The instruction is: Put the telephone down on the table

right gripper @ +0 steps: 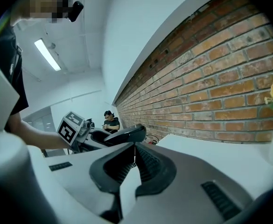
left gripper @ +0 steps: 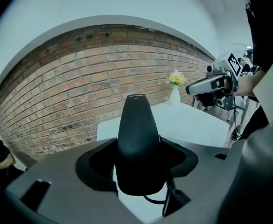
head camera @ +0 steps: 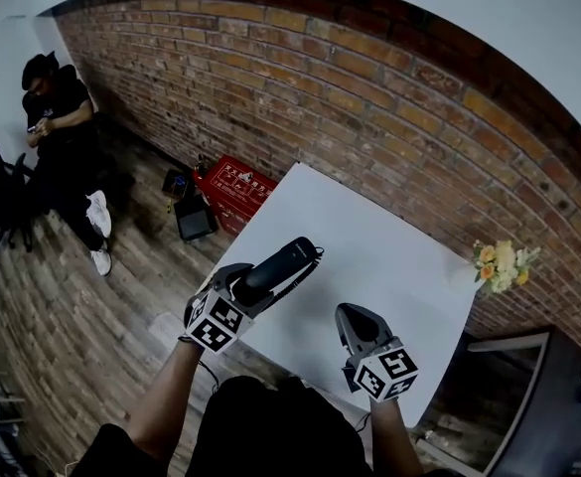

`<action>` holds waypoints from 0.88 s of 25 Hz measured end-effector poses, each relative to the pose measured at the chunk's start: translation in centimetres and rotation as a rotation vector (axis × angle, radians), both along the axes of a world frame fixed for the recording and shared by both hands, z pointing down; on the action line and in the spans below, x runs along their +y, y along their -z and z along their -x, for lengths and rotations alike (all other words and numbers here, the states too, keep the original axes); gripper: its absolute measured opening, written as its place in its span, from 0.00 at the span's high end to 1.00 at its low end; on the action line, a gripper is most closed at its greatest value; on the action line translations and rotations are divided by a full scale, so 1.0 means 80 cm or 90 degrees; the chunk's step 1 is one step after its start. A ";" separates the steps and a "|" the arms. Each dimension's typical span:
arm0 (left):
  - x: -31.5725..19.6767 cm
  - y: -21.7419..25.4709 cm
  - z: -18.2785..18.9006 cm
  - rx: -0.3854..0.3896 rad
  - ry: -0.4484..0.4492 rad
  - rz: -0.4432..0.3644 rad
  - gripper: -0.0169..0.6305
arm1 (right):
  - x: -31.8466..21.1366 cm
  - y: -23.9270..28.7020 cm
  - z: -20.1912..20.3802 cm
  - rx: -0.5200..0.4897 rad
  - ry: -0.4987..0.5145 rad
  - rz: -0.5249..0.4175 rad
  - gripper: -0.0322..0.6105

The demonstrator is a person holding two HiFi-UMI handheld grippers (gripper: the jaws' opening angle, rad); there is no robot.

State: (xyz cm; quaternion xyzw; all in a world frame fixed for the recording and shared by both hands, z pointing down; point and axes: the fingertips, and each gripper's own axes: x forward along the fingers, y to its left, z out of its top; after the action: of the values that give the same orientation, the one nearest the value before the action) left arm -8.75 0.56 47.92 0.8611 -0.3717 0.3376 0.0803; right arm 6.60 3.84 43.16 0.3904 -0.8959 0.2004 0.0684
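Note:
The telephone (head camera: 282,262) is a black handset, and my left gripper (head camera: 255,281) is shut on its near end. It hangs over the near left part of the white table (head camera: 369,217), pointing toward the brick wall. In the left gripper view the telephone (left gripper: 137,134) stands up between the jaws, with a thin cord (left gripper: 151,200) below it. My right gripper (head camera: 353,318) hovers over the table's near edge, jaws together and empty. From the right gripper view the telephone (right gripper: 125,135) and the left gripper (right gripper: 87,134) show off to the left, past the shut right gripper (right gripper: 135,148).
A white vase of yellow flowers (head camera: 499,264) stands at the table's right corner by the brick wall (head camera: 369,78). On the floor to the left lie a red crate (head camera: 235,187) and a black box (head camera: 194,217). A person (head camera: 60,117) sits at far left.

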 end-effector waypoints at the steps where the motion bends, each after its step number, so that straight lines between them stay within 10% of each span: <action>1: -0.006 -0.001 -0.003 -0.001 0.010 0.000 0.54 | -0.004 -0.002 -0.004 -0.002 0.007 0.001 0.91; 22: -0.187 -0.061 0.001 -0.013 0.089 0.021 0.54 | -0.124 -0.044 0.014 -0.003 -0.013 0.034 0.91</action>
State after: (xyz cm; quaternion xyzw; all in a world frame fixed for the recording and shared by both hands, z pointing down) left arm -8.85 -14.43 52.82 0.8280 -0.4264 0.3459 0.1141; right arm 5.51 -6.10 46.66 0.3969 -0.8864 0.2262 0.0748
